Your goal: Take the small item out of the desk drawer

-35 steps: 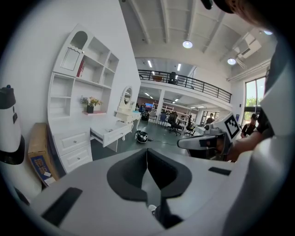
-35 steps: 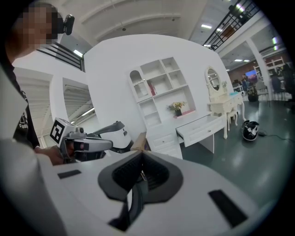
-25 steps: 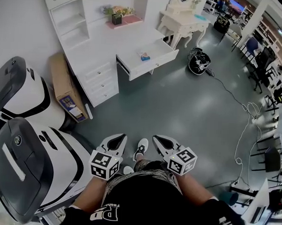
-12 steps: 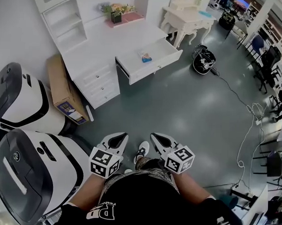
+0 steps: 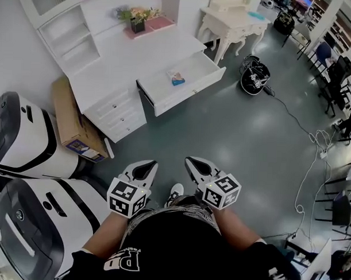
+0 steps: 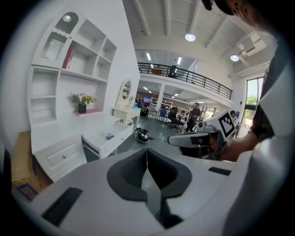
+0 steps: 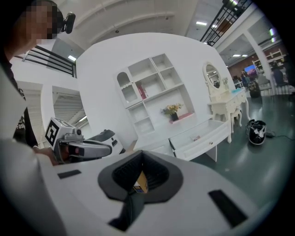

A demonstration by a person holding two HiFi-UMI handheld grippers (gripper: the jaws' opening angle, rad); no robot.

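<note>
The white desk (image 5: 123,63) stands well apart from me, and its drawer (image 5: 196,67) is pulled out, so the inside is easy to reach. I hold my left gripper (image 5: 146,166) and right gripper (image 5: 193,163) low before my body, both closed and empty. The small item (image 5: 177,80) lies inside the drawer, far ahead of both.

Black shirt (image 5: 177,246) with white lettering (image 5: 128,260); one white shoe (image 5: 175,191)
</note>
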